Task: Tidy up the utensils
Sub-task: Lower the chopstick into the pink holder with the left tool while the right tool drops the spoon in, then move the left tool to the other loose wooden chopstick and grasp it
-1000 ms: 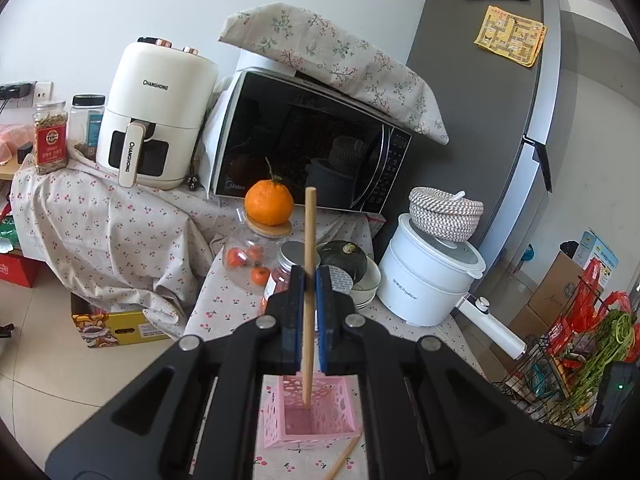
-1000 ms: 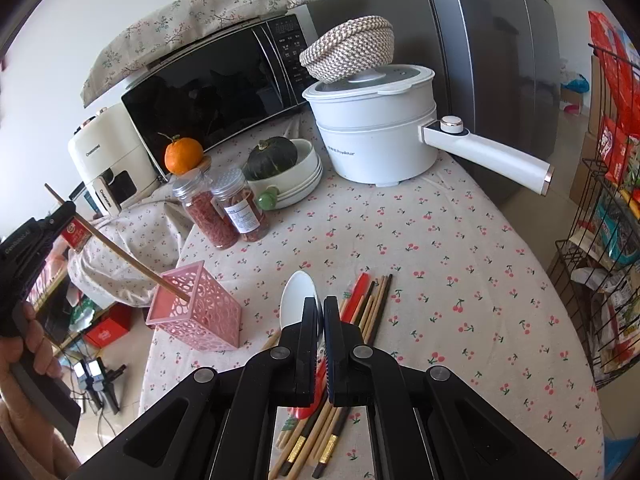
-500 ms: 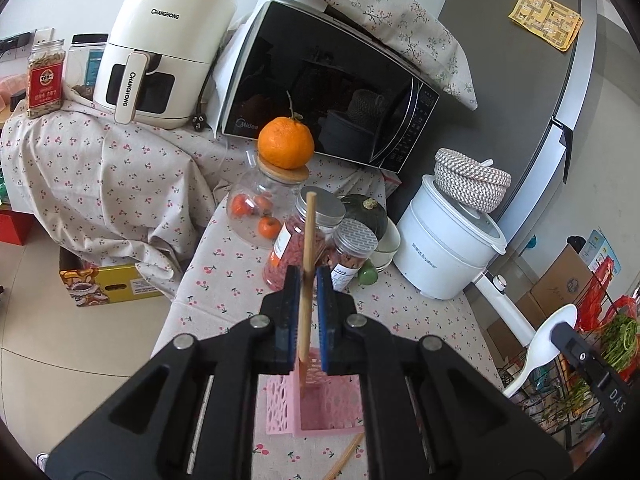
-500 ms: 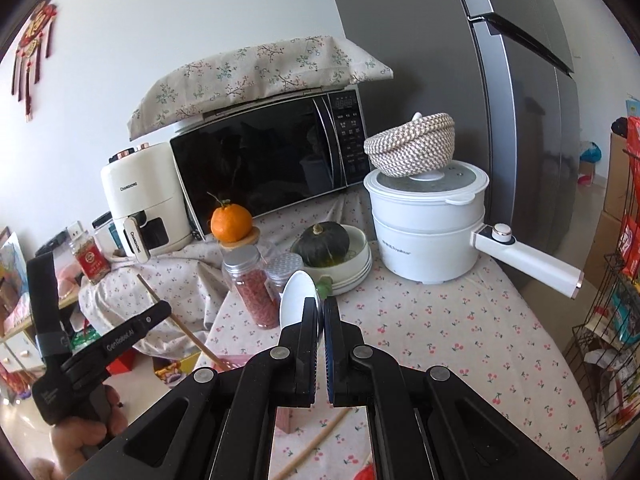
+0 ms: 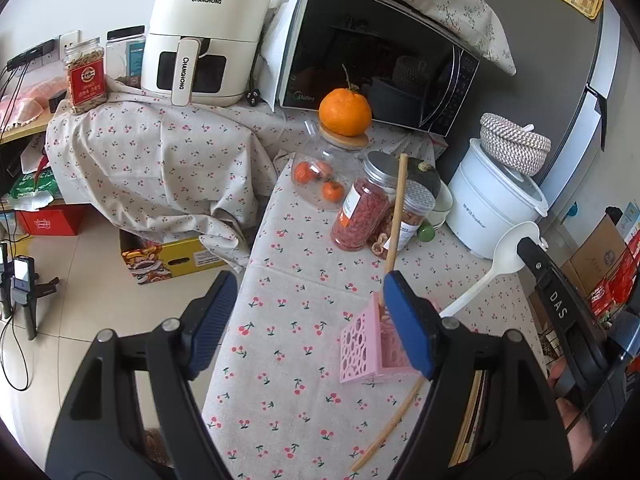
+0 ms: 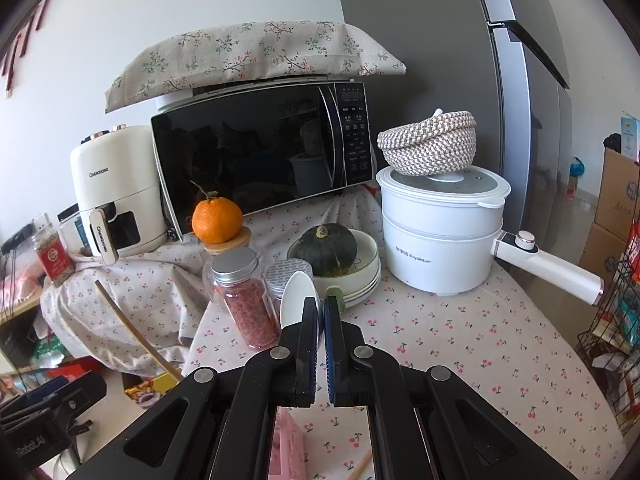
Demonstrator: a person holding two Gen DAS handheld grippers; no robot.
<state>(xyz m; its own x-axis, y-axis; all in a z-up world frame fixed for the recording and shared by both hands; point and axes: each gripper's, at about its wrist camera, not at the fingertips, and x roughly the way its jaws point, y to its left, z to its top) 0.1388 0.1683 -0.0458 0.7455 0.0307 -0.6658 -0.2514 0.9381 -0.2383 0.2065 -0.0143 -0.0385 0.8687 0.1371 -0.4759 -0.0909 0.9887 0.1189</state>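
Observation:
My left gripper (image 5: 308, 300) is open and empty, just left of the pink perforated holder (image 5: 370, 350) on the cherry-print tablecloth. A wooden chopstick (image 5: 396, 216) stands upright in the holder, leaning by my right finger. Another chopstick (image 5: 390, 426) lies flat in front of the holder. My right gripper (image 6: 322, 306) is shut on a white spoon (image 6: 298, 298); the spoon also shows in the left wrist view (image 5: 506, 250), held above and right of the holder. The holder's pink edge (image 6: 286, 446) shows below my right gripper.
Jars of red berries (image 5: 362, 214), an orange on a glass jar (image 5: 345, 112), a squash in bowls (image 6: 328, 250), a white pot (image 6: 440, 236), a microwave (image 6: 260, 156) and an air fryer (image 5: 204, 36) stand behind. The table edge (image 5: 240, 300) drops to the floor at left.
My left gripper opened and let go of the chopstick, which now stands in the pink holder. My right gripper lifted the white spoon off the table and brought it toward the holder.

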